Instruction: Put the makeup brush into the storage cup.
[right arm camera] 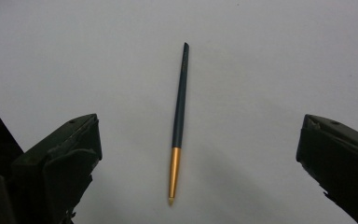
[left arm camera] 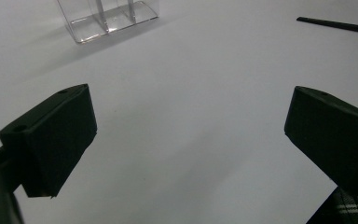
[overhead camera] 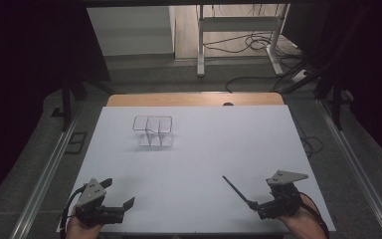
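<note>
Pen (right arm camera: 179, 119) was the thing in hand, lying flat on the white table (overhead camera: 194, 159) at its near right, dark barrel pointing away and gold tip toward the person.

Going from the left: the left gripper (overhead camera: 113, 193) hovered at the table's near left corner, jaws spread wide with nothing between them. Its own view showed bare table ahead and, farther off, the clear holder (left arm camera: 107, 18), with the pen (left arm camera: 335, 25) at the upper right. In the high view the holder (overhead camera: 152, 131) stood upright left of the table's middle, well apart from both grippers, with dividers inside.

To the right, the pen (overhead camera: 236, 190) lay slanted just ahead of the right gripper (overhead camera: 261, 205). The right gripper view had the pen nearly centred between the wide-open jaws (right arm camera: 196, 154), neither jaw touching it.

The step looked to be the pickup, likely for dropping the pen into the holder. To do it well, the right gripper should come down level until both jaws straddled the barrel, close across the dark part just above the gold, and squeeze squarely so the thin, round pen did not roll or pivot out. A grip near the middle would make it easier to stand upright later.
</note>
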The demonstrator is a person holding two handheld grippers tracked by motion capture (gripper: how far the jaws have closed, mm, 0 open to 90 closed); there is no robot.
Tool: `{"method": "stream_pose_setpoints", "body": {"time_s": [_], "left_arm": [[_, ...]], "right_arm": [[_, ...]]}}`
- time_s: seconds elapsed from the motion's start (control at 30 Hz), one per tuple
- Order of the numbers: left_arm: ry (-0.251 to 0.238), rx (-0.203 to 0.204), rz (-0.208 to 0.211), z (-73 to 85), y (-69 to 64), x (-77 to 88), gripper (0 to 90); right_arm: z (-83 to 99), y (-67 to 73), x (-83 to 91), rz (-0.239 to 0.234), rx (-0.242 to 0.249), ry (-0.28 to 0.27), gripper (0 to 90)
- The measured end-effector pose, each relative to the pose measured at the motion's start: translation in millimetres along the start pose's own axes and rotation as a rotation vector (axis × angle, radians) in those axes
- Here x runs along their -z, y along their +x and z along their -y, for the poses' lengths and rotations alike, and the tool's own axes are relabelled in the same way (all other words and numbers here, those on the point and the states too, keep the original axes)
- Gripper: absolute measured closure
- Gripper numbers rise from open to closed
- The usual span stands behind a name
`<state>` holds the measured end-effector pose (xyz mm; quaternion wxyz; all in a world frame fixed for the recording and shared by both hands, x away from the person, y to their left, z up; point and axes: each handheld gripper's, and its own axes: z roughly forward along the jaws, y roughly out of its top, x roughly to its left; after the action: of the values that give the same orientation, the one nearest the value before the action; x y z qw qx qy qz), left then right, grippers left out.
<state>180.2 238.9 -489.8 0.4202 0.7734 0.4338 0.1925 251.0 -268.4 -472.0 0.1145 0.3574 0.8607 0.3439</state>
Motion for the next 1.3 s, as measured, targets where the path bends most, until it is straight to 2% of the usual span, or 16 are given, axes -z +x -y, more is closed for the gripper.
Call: {"method": "stream_pose_setpoints", "body": {"time_s": [0.17, 0.43, 0.53, 0.9, 1.07, 1.3], "left_arm": [[0.000, 0.000, 0.000, 0.0, 0.0, -0.1, 2.7], [0.002, 0.000, 0.000, -0.1, 0.1, 0.0, 2.8], [0.002, 0.000, 0.000, -0.1, 0.0, -0.2, 2.8], [0.004, 0.000, 0.000, -0.2, 0.0, -0.3, 2.8], [0.004, 0.001, 0.000, -0.1, 0.1, -0.2, 2.8], [0.003, 0.002, 0.002, -0.1, 0.3, -0.3, 2.8]], "right_arm": [[-5.7, 1.3, -2.4, -0.004, -0.013, 0.004, 0.0], [-13.0, 2.0, -9.3, 0.003, 0.001, 0.038, 0.3], [-15.5, 1.5, -11.3, 0.009, 0.001, 0.052, 3.0], [-27.9, -0.6, -22.6, 0.008, 0.028, 0.143, 13.3], [-33.4, -1.2, -29.9, 0.000, 0.041, 0.195, 16.1], [-38.7, -3.5, -36.9, -0.001, 0.048, 0.239, 17.7]]}}
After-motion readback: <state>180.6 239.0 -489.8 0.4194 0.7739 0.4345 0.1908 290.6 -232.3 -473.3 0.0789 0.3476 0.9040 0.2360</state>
